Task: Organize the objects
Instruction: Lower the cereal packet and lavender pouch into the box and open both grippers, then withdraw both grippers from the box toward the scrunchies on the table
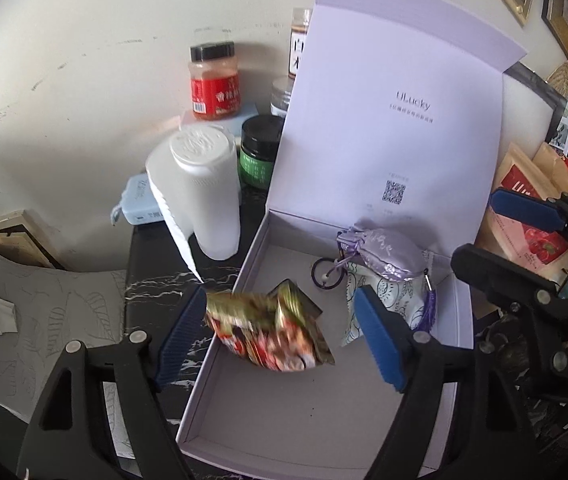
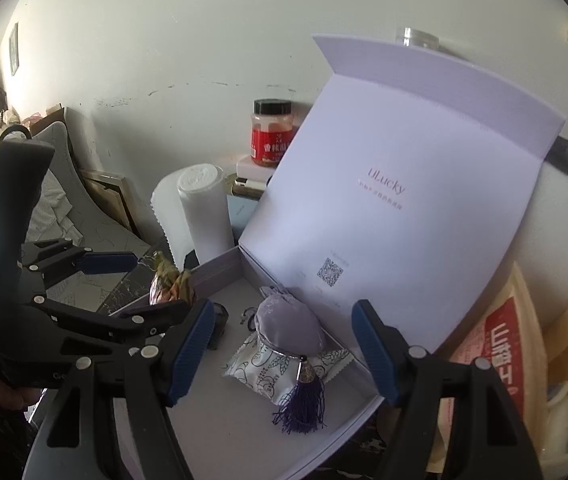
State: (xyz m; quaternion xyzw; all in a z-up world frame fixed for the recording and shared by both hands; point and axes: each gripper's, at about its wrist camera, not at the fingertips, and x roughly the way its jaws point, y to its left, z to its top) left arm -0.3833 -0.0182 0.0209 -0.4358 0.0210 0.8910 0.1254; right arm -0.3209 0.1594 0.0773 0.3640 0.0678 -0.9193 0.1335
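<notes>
An open lilac gift box (image 1: 284, 420) lies on the dark marble table, its lid (image 1: 396, 120) upright. Inside lie a lilac pouch (image 1: 388, 254) with a purple tassel (image 2: 302, 404), a white patterned sachet (image 1: 364, 304) and a dark ring (image 1: 326, 274). My left gripper (image 1: 279, 336) is open over the box's left side. A red and gold snack packet (image 1: 271, 332) is blurred between its fingers, touching neither pad. My right gripper (image 2: 279, 352) is open and empty above the pouch (image 2: 288, 328). The left gripper (image 2: 139, 284) and the packet (image 2: 171, 280) also show in the right wrist view.
A white bottle (image 1: 211, 196), a green jar (image 1: 259, 150), a red spice jar (image 1: 213, 80) and a blue case (image 1: 139, 200) stand behind the box on the left. Paper bags (image 1: 532, 208) crowd the right. A grey chair (image 1: 43, 308) is at the left.
</notes>
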